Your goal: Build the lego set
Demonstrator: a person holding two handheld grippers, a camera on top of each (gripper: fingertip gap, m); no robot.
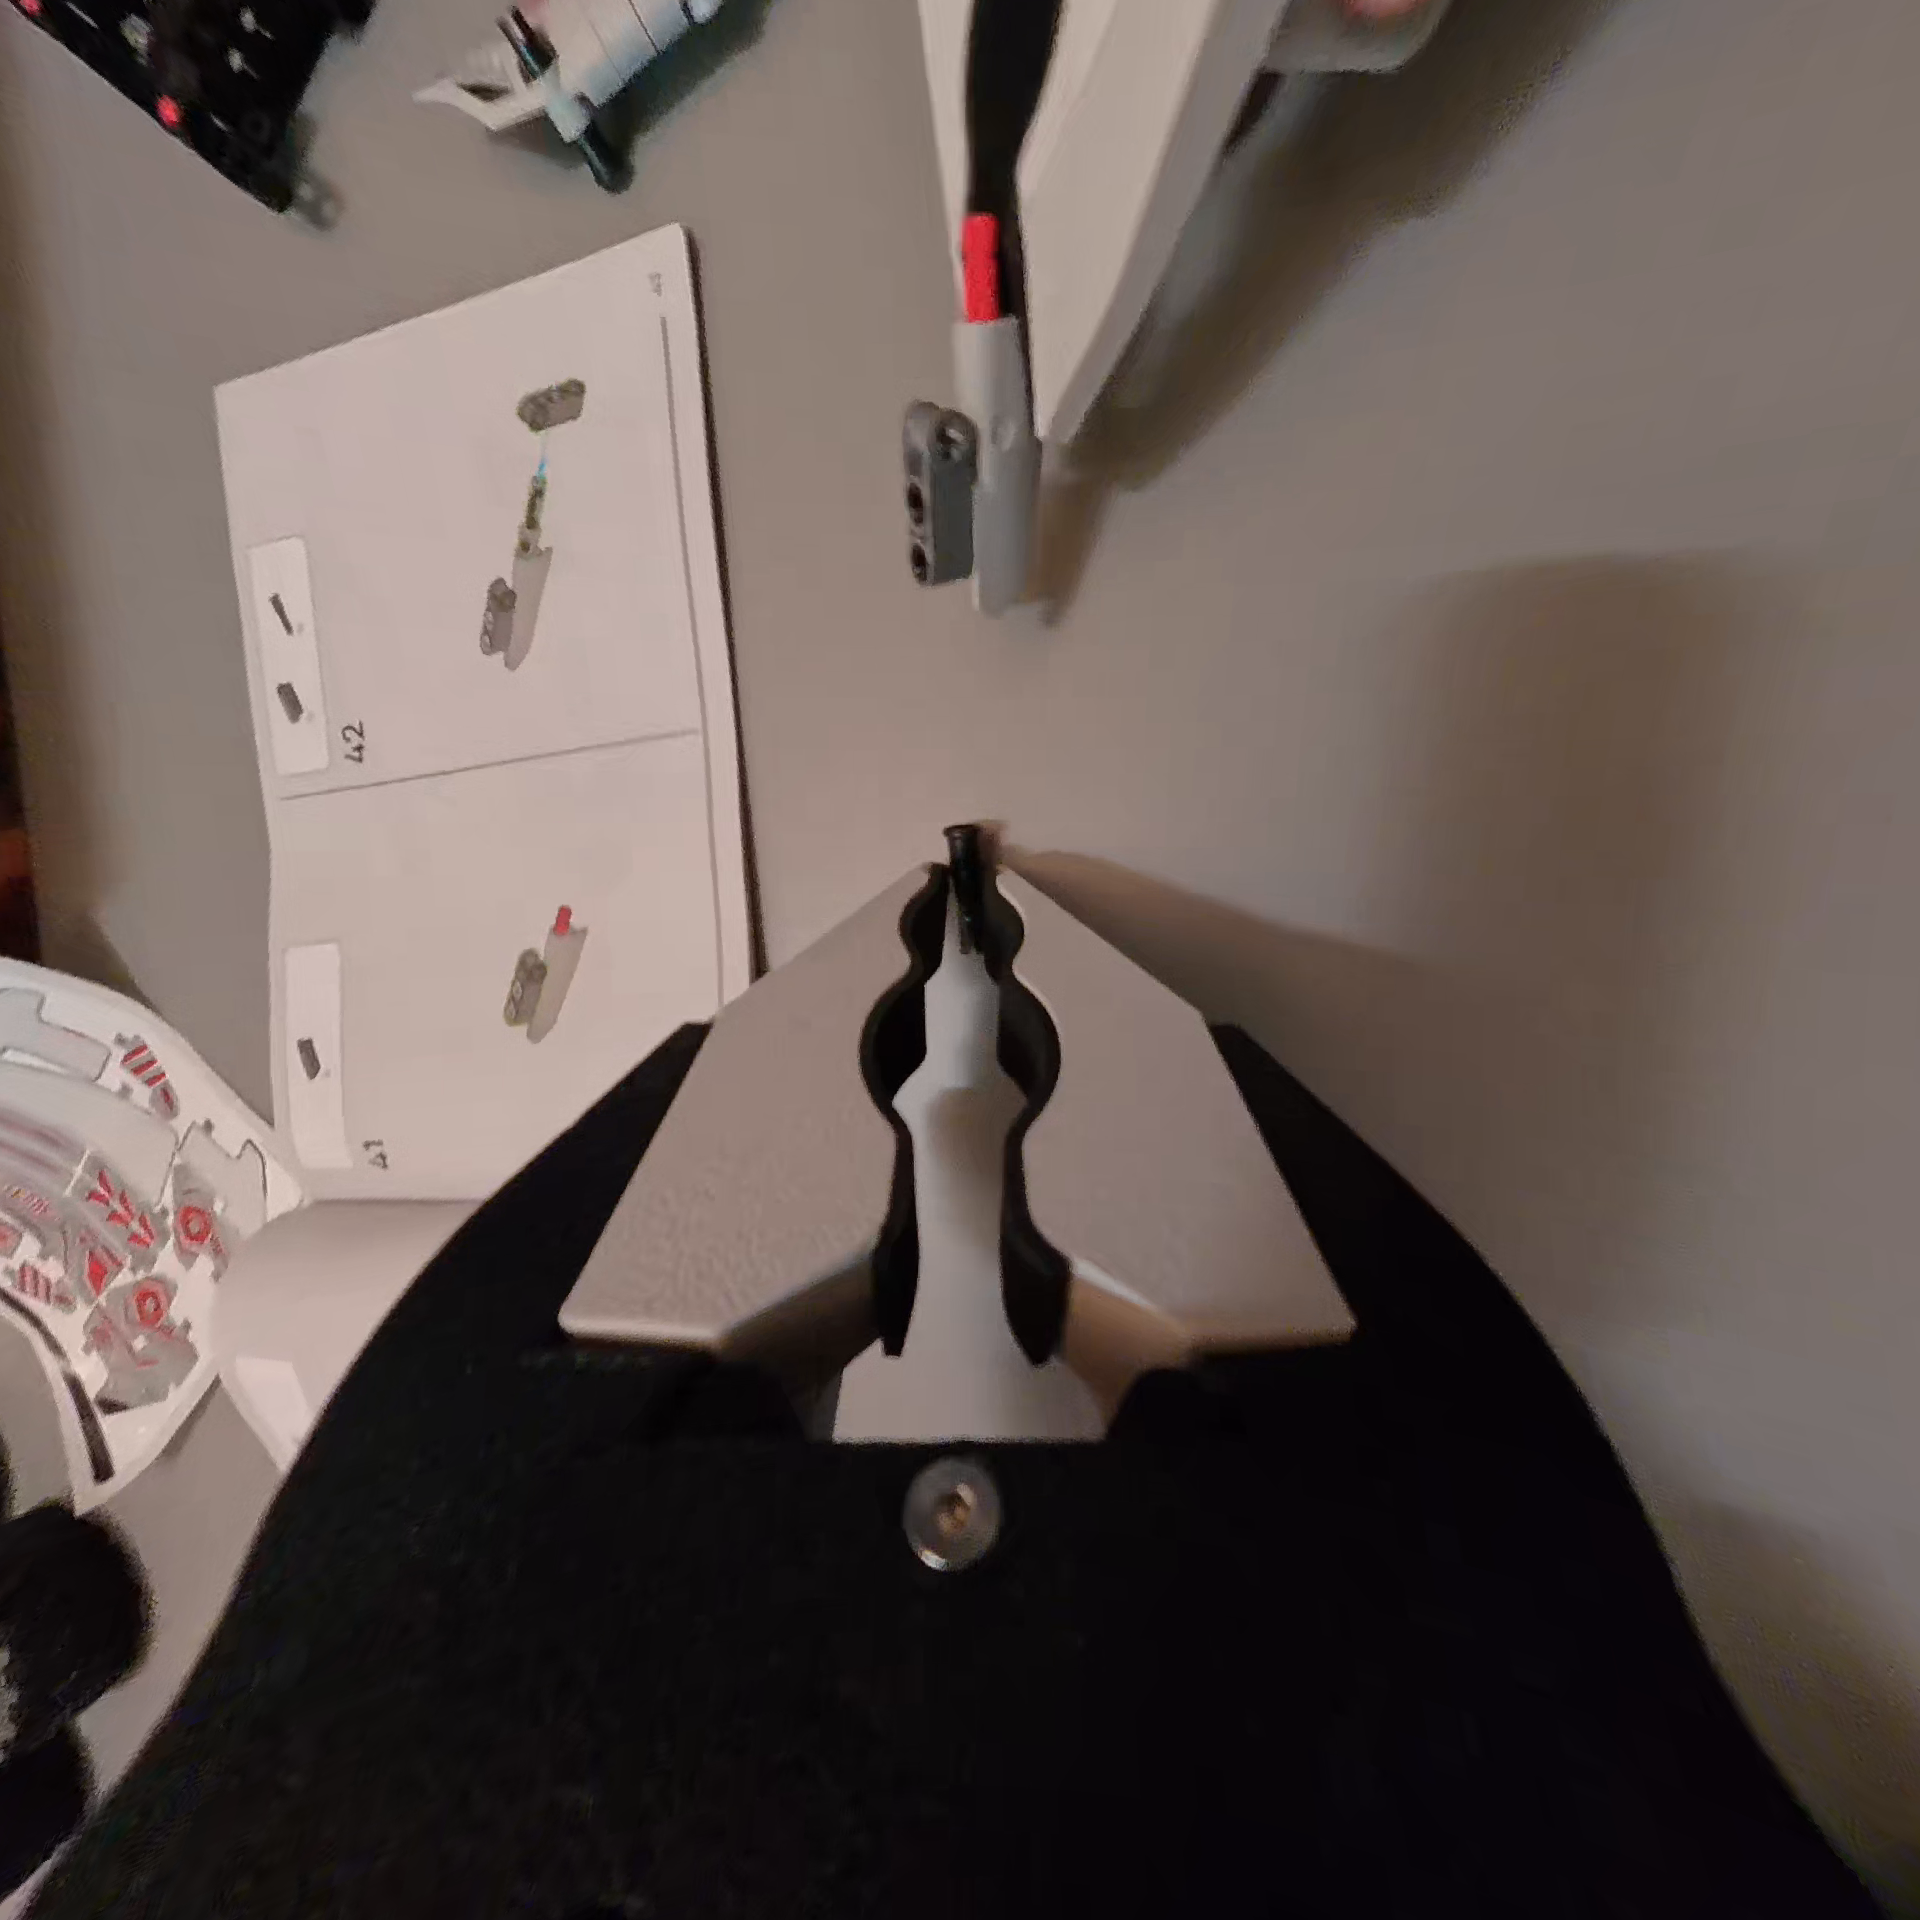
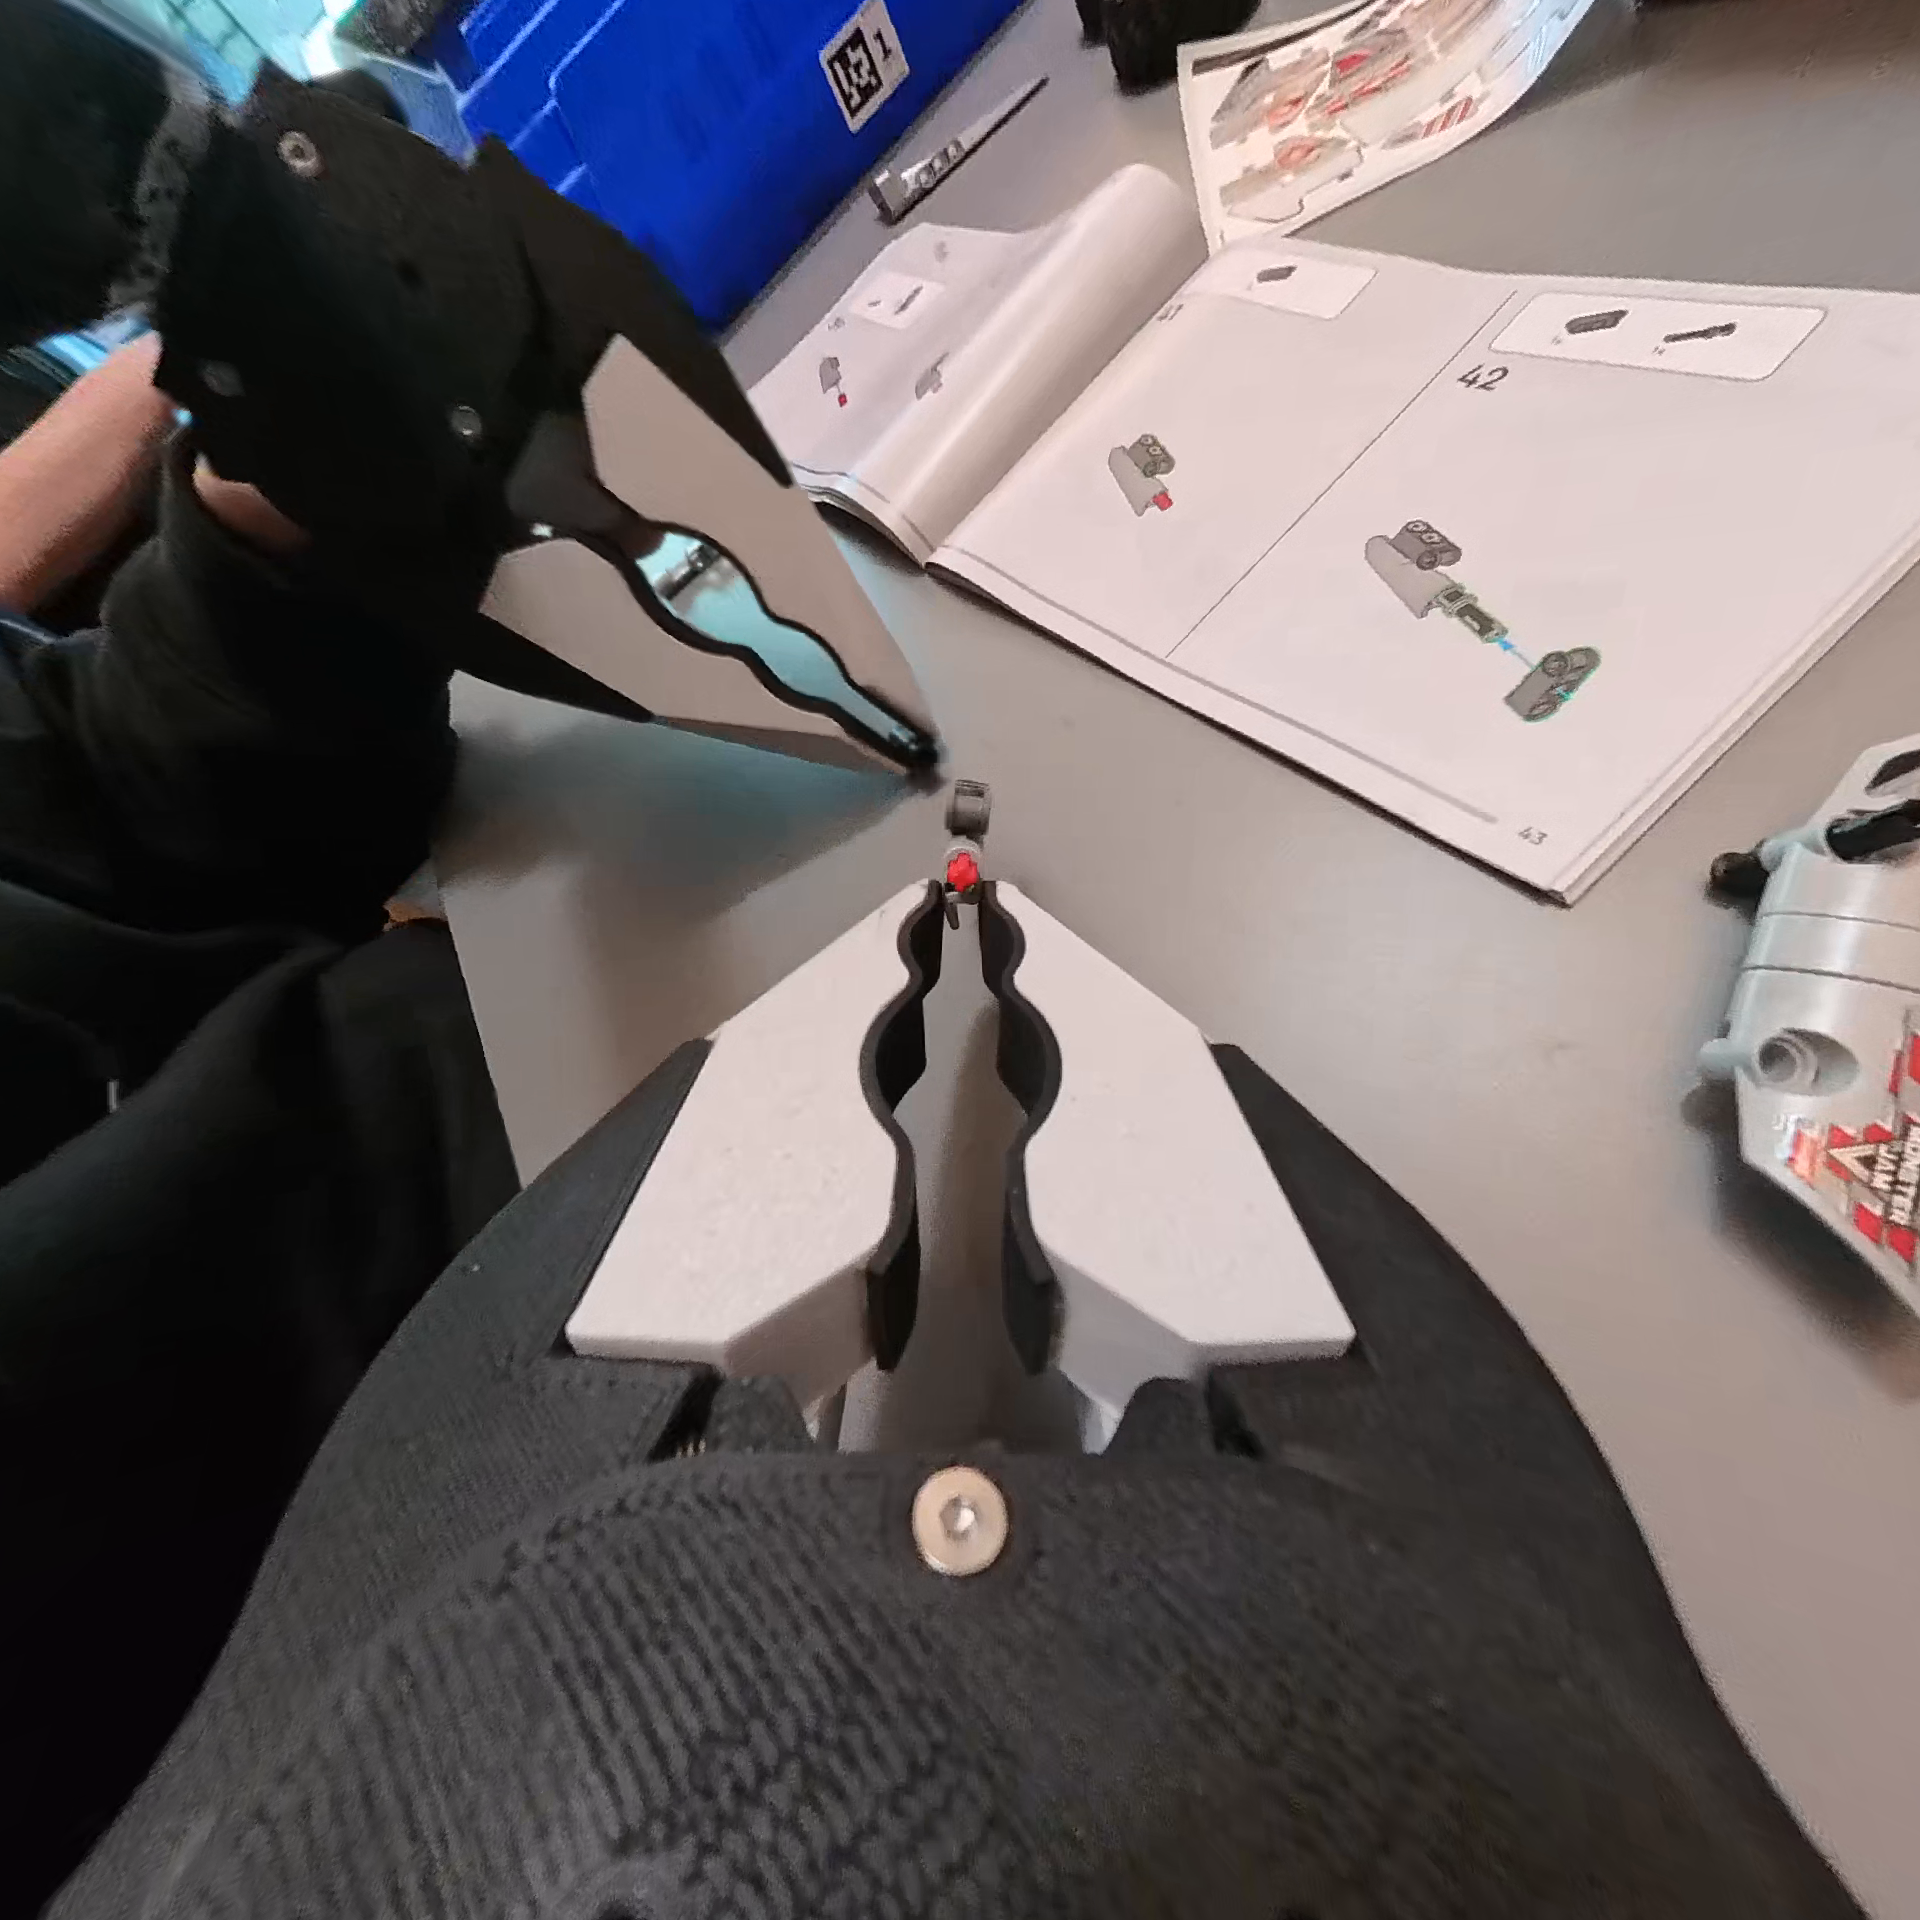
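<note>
Left hand-held gripper (image 1: 968, 878): jaws closed to the tips on a thin black pin (image 1: 958, 862); only the pin's head pokes out past the tips. Seen from the right wrist view, this gripper (image 2: 920, 750) comes in from the left, with its tip near the small assembly.

Right hand-held gripper (image 2: 964, 896): jaws nearly closed, pinching the small assembly at its red end (image 2: 963, 871). In the left wrist view the same gripper (image 1: 1003, 312) reaches in from the top.

Small assembly (image 1: 992, 488): a pale grey tube with a red stub at 1 end and a dark grey 2-hole block (image 1: 940, 499) alongside. It looks raised off the bench (image 1: 1455, 727), though the blur leaves that unsure.

Step in hand: likely the booklet's step that adds a pin and a second block to this assembly. The open booklet (image 2: 1382, 561) lies flat beyond the grippers.

Handling, pin: judged very light, stiff and smooth, easy to twist or flick out of the tips. Best held along the shaft, leaving the free end clear for insertion.

Handling, assembly: light hard plastic held by friction only; side force could pop the block loose. Hold the grey tube rather than the red stub for a steadier brace.

Risk: the pin must line up straight with its hole, or it may jam or slip.

Nearby: a sticker sheet (image 2: 1351, 114), a finished grey panel piece (image 2: 1829, 997), a blue bin (image 2: 675, 135).
</note>
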